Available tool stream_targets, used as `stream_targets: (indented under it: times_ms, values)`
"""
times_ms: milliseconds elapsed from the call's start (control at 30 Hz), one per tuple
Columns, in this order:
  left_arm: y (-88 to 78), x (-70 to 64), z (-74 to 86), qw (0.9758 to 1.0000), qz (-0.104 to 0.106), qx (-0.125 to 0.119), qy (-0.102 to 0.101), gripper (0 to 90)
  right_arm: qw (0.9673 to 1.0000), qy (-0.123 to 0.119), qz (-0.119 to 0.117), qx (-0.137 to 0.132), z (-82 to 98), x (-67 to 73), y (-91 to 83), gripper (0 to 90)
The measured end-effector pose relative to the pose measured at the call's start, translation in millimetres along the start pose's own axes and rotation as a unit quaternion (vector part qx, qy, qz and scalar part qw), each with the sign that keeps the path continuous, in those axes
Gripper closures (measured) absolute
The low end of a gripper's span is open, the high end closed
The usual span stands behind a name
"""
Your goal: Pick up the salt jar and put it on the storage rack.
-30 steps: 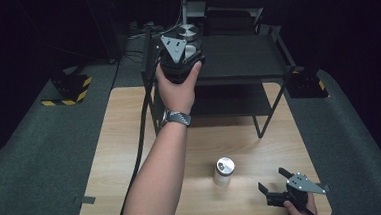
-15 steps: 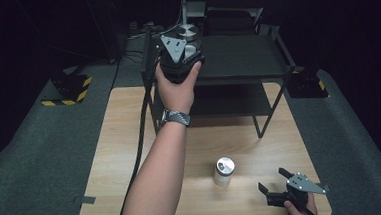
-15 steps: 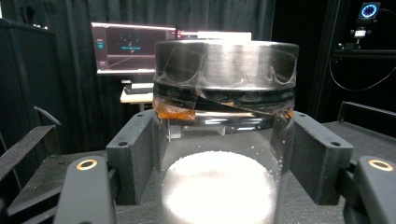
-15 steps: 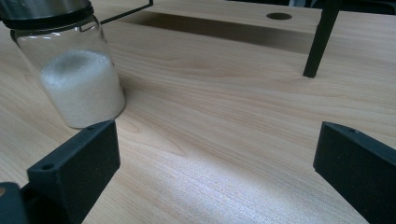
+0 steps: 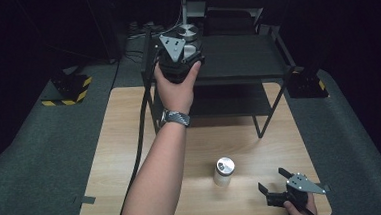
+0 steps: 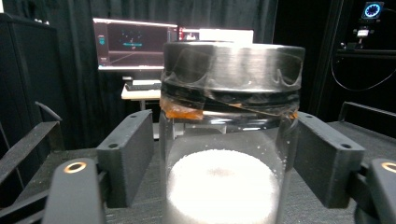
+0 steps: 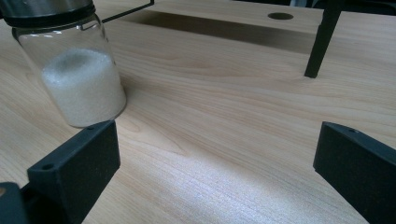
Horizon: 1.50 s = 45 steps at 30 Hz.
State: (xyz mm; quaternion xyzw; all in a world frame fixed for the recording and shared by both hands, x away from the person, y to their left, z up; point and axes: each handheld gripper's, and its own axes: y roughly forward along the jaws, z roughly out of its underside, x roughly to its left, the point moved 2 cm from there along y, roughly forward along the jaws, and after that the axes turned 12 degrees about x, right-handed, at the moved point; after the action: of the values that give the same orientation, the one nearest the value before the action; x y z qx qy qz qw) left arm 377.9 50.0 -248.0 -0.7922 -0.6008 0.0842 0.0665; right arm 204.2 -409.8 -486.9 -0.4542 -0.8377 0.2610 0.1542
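Little has shifted since the earlier frame except at the left gripper [image 6: 219,154], whose jaws have just been opening around the glass jar [image 6: 226,140] on the top shelf of the black rack [image 5: 240,59], so that the pads now stand just off the glass with the jar between them. Half full of white powder under a steel lid [image 6: 232,65], it is probably fairly heavy, rigid, smooth and breakable, best taken low on the straight glass wall beneath the lid, squarely and without squeezing hard. Down on the wooden table [image 5: 120,142] a second jar [image 5: 224,171] stands upright, near the right gripper [image 5: 275,187], whose jaws gape wide with nothing in them.
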Motion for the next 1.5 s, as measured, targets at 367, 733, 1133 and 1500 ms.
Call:
stream_targets:
  times_ms: [367,733,1133,1500]
  values:
    - [-12.2,7.1,-0.4,0.9999,0.009,-0.012,-0.008,7.8,1.0,-0.004,0.002,0.0,-0.1,1.0,0.2,0.1]
    - [-24.3,15.0,3.2,0.9996,0.021,-0.018,0.002,0.5,1.0,-0.008,0.004,0.002,-0.8,2.1,0.3,0.1]
    - [-44.4,24.3,10.2,0.9994,0.027,-0.021,0.006,0.5,1.0,-0.009,0.004,0.002,-0.7,2.3,0.3,0.1]
    - [-65.0,31.4,18.8,0.9989,0.034,-0.029,0.014,0.5,0.9999,-0.009,0.003,0.004,-1.6,2.2,0.6,0.1]
